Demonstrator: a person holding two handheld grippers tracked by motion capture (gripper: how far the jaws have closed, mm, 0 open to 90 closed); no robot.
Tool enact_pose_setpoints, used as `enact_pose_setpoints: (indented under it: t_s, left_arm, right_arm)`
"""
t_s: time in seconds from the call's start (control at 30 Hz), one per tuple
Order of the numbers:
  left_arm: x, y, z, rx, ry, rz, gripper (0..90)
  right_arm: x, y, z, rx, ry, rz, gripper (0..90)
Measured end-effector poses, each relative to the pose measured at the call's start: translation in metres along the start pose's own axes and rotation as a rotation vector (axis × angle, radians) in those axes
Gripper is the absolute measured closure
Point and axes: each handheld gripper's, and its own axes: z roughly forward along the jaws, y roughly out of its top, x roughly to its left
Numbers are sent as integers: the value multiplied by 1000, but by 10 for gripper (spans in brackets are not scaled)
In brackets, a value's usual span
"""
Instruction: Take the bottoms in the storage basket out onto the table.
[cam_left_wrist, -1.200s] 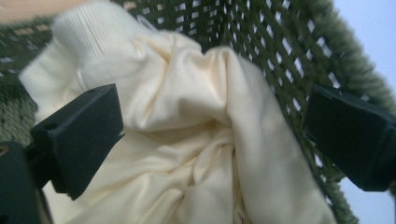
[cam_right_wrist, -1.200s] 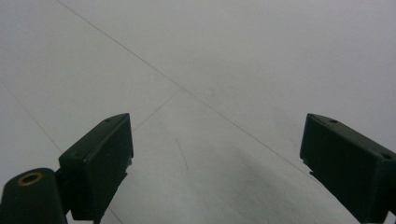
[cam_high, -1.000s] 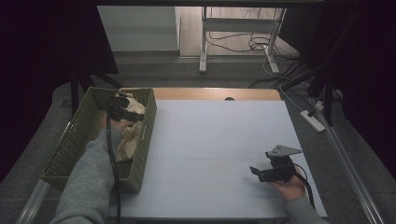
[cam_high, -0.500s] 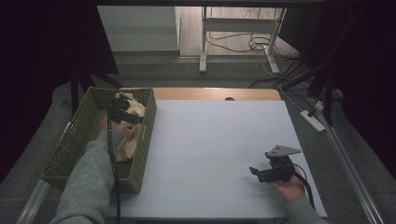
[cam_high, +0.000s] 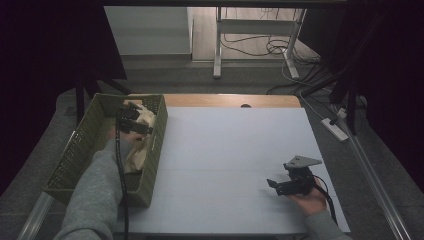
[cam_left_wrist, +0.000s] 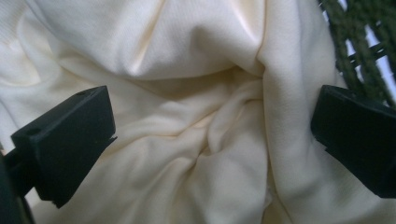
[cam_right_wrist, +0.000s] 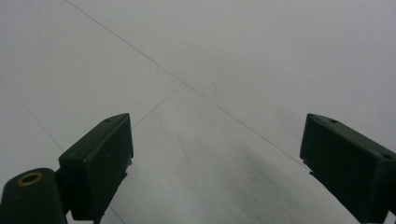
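Both jaws of left hand-held gripper (cam_left_wrist: 210, 140) straddle cloth (cam_left_wrist: 196, 93).

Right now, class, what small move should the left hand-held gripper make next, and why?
Probably close on the cloth. The left hand-held gripper is open inside the green basket, with a raised fold lying between its jaws. The right hand-held gripper waits open above the bare table.
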Motion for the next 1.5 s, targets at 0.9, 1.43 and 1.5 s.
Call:
enact_pose_setpoints:
  t_s: [0.9,1.43,1.5]
  left_arm:
    - [11,-5,13,84,-71,-99,0]
    - [17,-8,13,65,-158,-117,142]
    - [19,-8,11,64,-172,-119,185]
  right_arm:
    - [1,-1,2,28,-9,-2,100]
    - [0,-1,3,37,-20,1,100]
    - [0,-1,3,41,-21,0,100]
